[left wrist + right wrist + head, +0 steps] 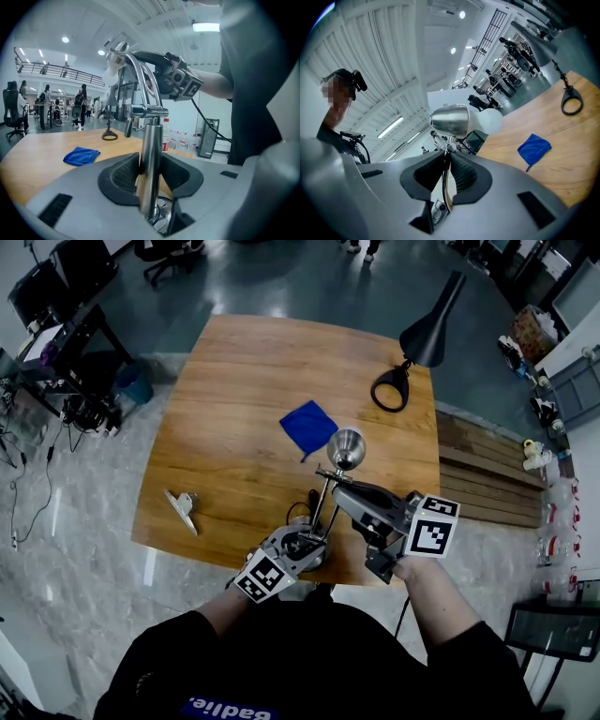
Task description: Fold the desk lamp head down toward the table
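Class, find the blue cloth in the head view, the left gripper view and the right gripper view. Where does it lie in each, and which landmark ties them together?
Head view: blue cloth near the tabletop's centre.
Left gripper view: cloth at lower left, on the wood.
Right gripper view: cloth right of centre.
Shared landmark: black desk lamp, beyond the cloth in each.

Black short-sleeved shirt (pixel 319 667), blue print; grey left gripper (pixel 312 542) and right gripper (pixel 339 489) bear black-and-white marker cubes (pixel 433 524)

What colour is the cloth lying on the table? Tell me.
The cloth is blue; the head view shows it best.
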